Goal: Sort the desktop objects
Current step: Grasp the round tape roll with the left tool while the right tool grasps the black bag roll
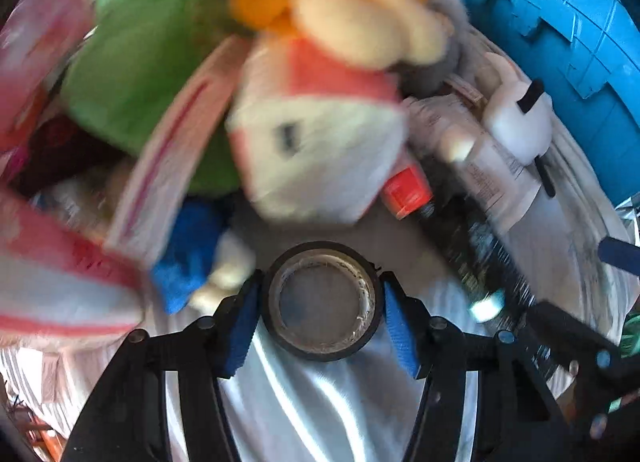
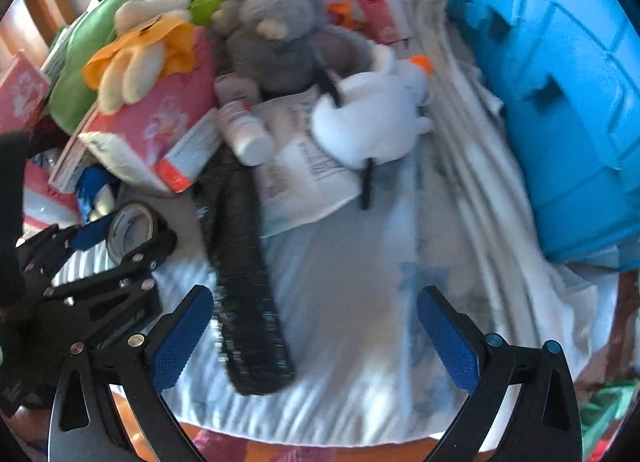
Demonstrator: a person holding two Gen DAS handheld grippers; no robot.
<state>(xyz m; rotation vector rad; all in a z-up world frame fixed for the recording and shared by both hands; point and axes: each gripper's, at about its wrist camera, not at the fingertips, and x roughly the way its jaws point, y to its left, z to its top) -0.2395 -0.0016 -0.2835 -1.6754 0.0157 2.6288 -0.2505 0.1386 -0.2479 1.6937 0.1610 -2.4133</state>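
My left gripper [image 1: 322, 316] is shut on a black roll of tape [image 1: 322, 300], its blue pads against both sides of the roll, held above the white cloth [image 1: 304, 402]. The roll also shows in the right wrist view [image 2: 132, 228], between the left gripper's fingers at far left. My right gripper [image 2: 316, 326] is open and empty over the white cloth [image 2: 352, 302]. A long black strap-like thing [image 2: 244, 274] lies just left of its gap. A blue plastic basket [image 2: 552, 102] stands at the right, also in the left wrist view [image 1: 568, 46].
A pile lies beyond: a grey plush [image 2: 276, 34], a white plush [image 2: 368, 122], a green plush [image 2: 96, 46], pink boxes [image 2: 152, 122], a white tube [image 2: 244, 130] and printed paper [image 2: 304, 174]. The left view is blurred, with a box [image 1: 320, 142] close ahead.
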